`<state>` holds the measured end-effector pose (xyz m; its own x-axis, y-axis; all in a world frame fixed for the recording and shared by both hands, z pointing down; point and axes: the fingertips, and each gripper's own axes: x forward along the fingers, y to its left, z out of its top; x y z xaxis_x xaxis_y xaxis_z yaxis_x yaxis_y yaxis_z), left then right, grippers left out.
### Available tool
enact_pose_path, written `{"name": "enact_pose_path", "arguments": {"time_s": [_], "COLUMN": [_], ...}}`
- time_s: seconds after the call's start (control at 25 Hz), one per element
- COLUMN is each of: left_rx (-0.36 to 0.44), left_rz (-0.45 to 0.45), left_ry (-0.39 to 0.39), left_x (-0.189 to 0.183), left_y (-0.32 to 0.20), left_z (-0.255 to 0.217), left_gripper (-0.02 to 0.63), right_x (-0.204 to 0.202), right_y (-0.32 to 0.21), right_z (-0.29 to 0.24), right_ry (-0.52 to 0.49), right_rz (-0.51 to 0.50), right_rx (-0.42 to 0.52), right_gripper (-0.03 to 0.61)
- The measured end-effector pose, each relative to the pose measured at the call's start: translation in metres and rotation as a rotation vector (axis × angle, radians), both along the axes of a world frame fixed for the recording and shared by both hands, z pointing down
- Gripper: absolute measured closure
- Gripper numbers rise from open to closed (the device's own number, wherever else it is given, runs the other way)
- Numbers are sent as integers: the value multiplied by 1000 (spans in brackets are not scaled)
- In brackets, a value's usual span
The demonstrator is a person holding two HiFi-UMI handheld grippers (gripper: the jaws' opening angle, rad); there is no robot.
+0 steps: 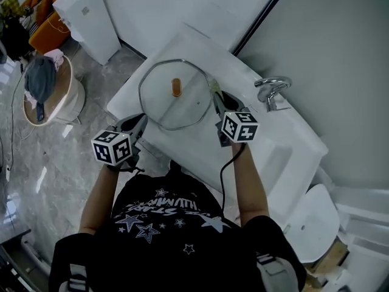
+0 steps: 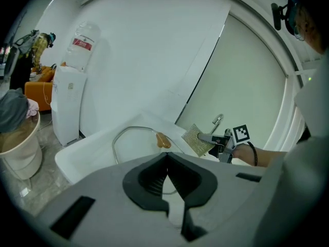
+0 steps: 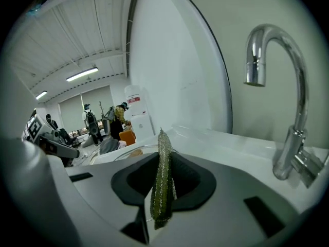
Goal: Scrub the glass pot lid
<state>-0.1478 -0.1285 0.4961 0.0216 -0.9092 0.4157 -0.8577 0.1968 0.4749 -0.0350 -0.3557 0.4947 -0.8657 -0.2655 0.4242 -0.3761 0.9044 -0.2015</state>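
The left gripper (image 1: 137,123) is seen closed on the near-left rim of the glass pot lid (image 1: 173,108), close to the near edge of the white sink (image 1: 270,160). The right gripper (image 1: 216,100) is clamped on a scrub pad (image 1: 213,88), which is held at the lid's right rim. The lid is spread over the sink's left half, its brown knob (image 1: 176,87) uppermost. Bare sink surface is left on the right side. A faucet (image 1: 271,90) is set at the far edge, near the pad but apart from it.
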Motion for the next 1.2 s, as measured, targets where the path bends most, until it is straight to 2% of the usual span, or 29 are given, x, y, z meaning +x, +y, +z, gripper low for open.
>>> {"name": "enact_pose_path", "arguments": {"time_s": [0.4,0.68,1.2], "left_rx": [-48,-53,-48], "left_rz": [-60,-89,-96], "left_ry": [-11,-3,29], "left_x": [-7,-12,-8], "left_y": [-4,-5,-8], "left_z": [12,15,23], "left_gripper": [606,606,606], "right_x": [-53,-70,-63], "right_y": [-33,-38,-5], "right_z": [30,52,51], "right_ry": [67,113,105], "right_rz": [-122,-184,-233], "right_rx": [98,222,215], "right_gripper": [508,508,505]}}
